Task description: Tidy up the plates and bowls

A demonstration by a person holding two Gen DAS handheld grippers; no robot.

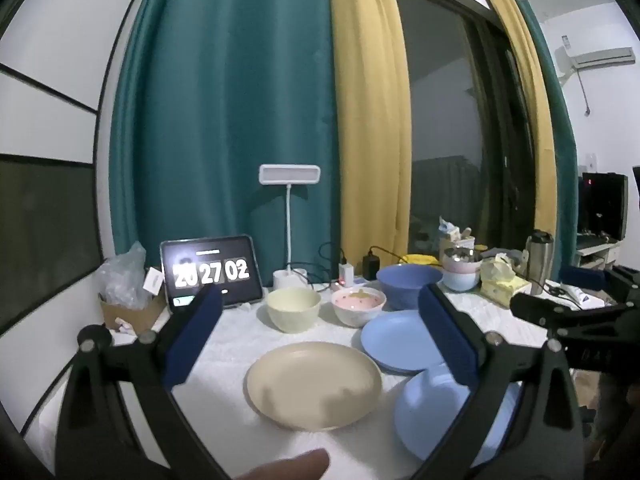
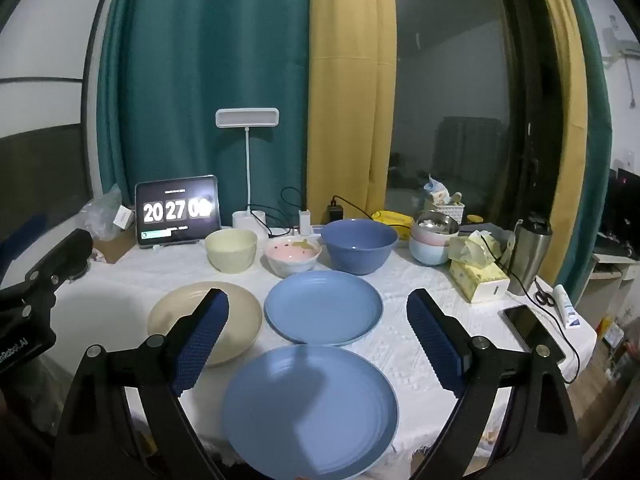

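On the white tablecloth lie a cream plate [image 1: 314, 384] [image 2: 236, 312], a far blue plate [image 1: 400, 340] [image 2: 324, 306] and a near blue plate [image 1: 432, 412] [image 2: 310, 412]. Behind them stand a cream bowl [image 1: 294, 308] [image 2: 231, 249], a pink-lined bowl [image 1: 359, 306] [image 2: 293, 256] and a large blue bowl [image 1: 408, 284] [image 2: 359, 245]. My left gripper [image 1: 320, 332] is open and empty above the cream plate. My right gripper [image 2: 318, 334] is open and empty above the two blue plates. Each gripper's body shows at the edge of the other's view.
At the back stand a tablet clock [image 2: 177, 210], a white lamp [image 2: 247, 120], chargers and cables, and a box with plastic [image 1: 124, 300]. To the right are stacked pastel bowls [image 2: 432, 240], a tissue box [image 2: 478, 276], a steel flask [image 2: 530, 254], a phone [image 2: 532, 332], scissors and a tube.
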